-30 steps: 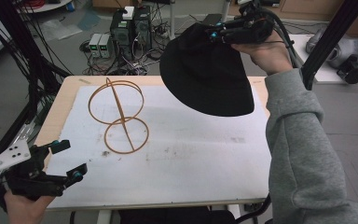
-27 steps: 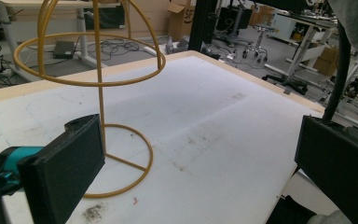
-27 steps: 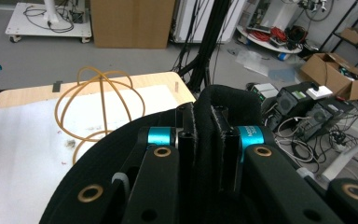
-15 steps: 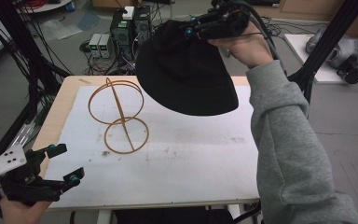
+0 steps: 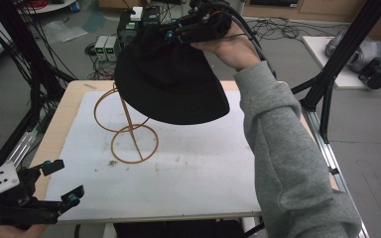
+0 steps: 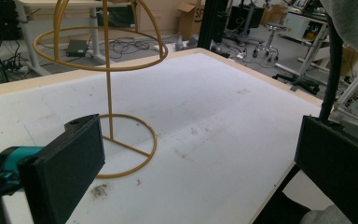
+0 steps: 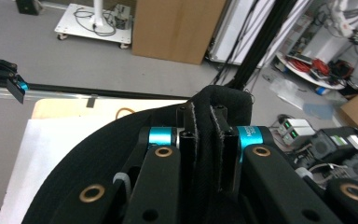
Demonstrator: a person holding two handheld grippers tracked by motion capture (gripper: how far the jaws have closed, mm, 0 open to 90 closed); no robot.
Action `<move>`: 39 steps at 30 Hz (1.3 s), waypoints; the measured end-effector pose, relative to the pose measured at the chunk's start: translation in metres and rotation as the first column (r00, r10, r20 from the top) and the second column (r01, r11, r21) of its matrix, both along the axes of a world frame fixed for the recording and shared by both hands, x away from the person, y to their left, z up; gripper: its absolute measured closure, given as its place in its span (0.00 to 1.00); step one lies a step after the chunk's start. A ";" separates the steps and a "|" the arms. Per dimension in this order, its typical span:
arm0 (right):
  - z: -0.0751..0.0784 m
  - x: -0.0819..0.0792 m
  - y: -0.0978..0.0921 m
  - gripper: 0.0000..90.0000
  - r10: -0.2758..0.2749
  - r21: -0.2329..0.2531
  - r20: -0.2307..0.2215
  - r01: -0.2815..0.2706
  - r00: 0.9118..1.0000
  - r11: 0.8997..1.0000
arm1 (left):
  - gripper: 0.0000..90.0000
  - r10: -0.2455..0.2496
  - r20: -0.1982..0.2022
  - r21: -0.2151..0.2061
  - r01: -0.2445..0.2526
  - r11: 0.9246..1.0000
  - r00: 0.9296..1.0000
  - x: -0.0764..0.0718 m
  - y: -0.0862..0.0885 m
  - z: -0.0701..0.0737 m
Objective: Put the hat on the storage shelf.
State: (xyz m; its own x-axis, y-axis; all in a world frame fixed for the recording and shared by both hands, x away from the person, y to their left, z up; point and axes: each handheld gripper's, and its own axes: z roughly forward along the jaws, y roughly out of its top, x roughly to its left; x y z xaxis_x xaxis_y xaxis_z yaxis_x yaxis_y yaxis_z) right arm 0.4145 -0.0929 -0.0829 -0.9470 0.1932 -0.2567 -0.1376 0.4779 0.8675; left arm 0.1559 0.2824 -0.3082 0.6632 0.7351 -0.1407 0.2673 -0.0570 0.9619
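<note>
The stand (image 5: 124, 124) rises at the table's (image 5: 203, 198) ten o'clock, and the hat (image 5: 171, 82) hangs over its top, blocking access from above. From three through eight o'clock the white surface lies open.

In the high view, we see the black hat (image 5: 171, 79) cover the upper ring of the wire stand (image 5: 129, 136); its top is hidden. The left gripper view cuts off the stand's dome at the upper edge. The left gripper (image 5: 62, 183) is cropped at the lower left corner, the hand mostly out of frame. In the right gripper view, the right gripper (image 7: 205, 135) hides the pinched fabric fold between its jaws.
</note>
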 end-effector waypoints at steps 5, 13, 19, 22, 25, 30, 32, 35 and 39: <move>-0.002 -0.002 0.023 0.93 0.037 -0.001 0.005 -0.037 0.999 0.999 | 0.02 0.005 -0.006 0.006 -0.005 1.000 1.000 -0.005 0.000 0.000; -0.010 -0.006 0.060 0.93 0.088 -0.027 0.001 -0.088 0.996 0.996 | 0.02 0.008 -0.011 0.001 -0.008 1.000 1.000 -0.011 -0.001 -0.001; -0.014 -0.009 0.077 0.93 0.116 -0.030 0.003 -0.116 0.993 0.993 | 0.02 0.018 -0.006 0.003 -0.018 1.000 1.000 -0.016 0.001 0.000; -0.016 -0.009 0.085 0.93 0.129 -0.031 0.004 -0.129 0.992 0.991 | 0.02 0.022 -0.005 0.003 -0.022 1.000 1.000 -0.019 0.002 0.000; -0.019 -0.009 0.094 0.94 0.136 -0.039 0.004 -0.136 0.991 0.990 | 0.02 0.029 -0.004 0.000 -0.029 1.000 1.000 -0.021 0.004 0.000; -0.024 -0.008 0.103 0.93 0.141 -0.046 0.001 -0.140 0.990 0.989 | 0.02 0.033 -0.003 0.001 -0.033 0.999 0.999 -0.022 0.005 0.000; -0.027 -0.008 0.106 0.93 0.142 -0.046 -0.002 -0.142 0.990 0.989 | 0.02 0.034 -0.003 0.001 -0.034 0.999 0.999 -0.022 0.005 0.000; -0.034 -0.005 0.112 0.93 0.141 -0.049 -0.008 -0.141 0.990 0.989 | 0.02 0.034 -0.004 0.001 -0.034 0.999 0.999 -0.022 0.005 0.000; -0.044 -0.004 0.118 0.93 0.136 -0.066 -0.009 -0.136 0.991 0.989 | 0.02 0.031 -0.007 0.007 -0.031 0.999 0.999 -0.022 0.004 0.000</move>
State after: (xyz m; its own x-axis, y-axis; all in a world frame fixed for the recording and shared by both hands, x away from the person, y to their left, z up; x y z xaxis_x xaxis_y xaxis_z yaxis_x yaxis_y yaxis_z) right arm 0.4102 0.0255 -0.1264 -0.9645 0.0454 -0.2602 -0.2012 0.5118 0.8352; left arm 0.1344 0.2863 -0.3082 0.6391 0.7563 -0.1401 0.2760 -0.0554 0.9596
